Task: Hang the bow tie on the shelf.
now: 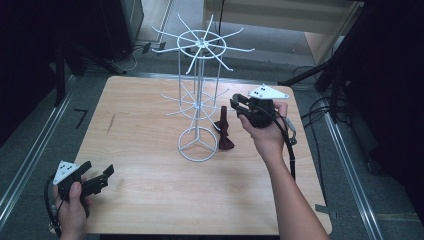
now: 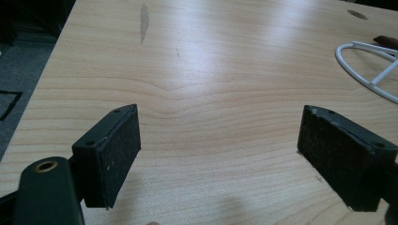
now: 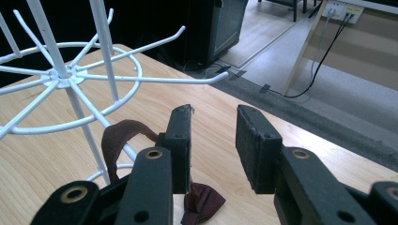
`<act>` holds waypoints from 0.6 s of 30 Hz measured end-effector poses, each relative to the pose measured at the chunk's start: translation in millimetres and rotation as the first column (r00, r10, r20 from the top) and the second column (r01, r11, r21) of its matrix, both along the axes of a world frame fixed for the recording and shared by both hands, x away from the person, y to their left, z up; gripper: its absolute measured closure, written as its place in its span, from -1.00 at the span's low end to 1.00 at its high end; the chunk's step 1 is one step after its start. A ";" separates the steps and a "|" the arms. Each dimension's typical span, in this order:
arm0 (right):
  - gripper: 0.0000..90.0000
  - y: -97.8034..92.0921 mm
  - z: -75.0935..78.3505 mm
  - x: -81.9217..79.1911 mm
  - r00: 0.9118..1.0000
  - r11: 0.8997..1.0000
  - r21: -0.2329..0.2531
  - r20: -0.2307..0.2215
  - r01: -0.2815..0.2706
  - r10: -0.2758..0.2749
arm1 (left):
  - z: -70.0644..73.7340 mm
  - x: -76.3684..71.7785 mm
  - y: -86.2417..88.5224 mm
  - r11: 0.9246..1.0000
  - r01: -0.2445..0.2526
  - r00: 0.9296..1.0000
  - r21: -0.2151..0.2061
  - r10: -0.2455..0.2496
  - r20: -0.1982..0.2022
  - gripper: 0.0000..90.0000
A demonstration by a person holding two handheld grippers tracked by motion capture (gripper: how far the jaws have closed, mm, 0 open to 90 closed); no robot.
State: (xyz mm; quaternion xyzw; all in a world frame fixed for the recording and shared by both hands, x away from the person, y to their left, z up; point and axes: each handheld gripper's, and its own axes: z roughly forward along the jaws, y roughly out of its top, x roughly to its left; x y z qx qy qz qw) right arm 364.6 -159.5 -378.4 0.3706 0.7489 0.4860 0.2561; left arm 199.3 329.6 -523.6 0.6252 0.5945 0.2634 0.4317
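A white wire rack (image 1: 198, 107) with two tiers of hooks stands on the wooden table (image 1: 150, 200). A dark red bow tie (image 1: 223, 132) with a strap stands against the right side of the rack's base ring, its lower end on the table. I cannot tell whether its strap is on a hook. My right gripper (image 1: 236, 104) hovers just right of the bow tie's top, open, with nothing between its jaws. In the right gripper view (image 3: 213, 117) the strap (image 3: 117, 136) loops to the left of the left jaw. My left gripper (image 1: 100, 169) is open over the near left corner (image 2: 218, 140).
The rack's base ring (image 2: 363, 65) shows at the far right of the left gripper view. Upper hooks (image 3: 155, 78) reach out ahead of the right gripper. Black stands and cables (image 1: 320, 107) lie on the floor around the table. Bare wood stretches between the left gripper and the rack.
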 end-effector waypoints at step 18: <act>0.21 -28.7 -0.8 -14.2 0.996 0.997 -0.001 0.027 0.079 -0.079 | 0.0 0.0 -0.5 1.000 -0.003 1.000 0.002 0.003 0.003 -0.68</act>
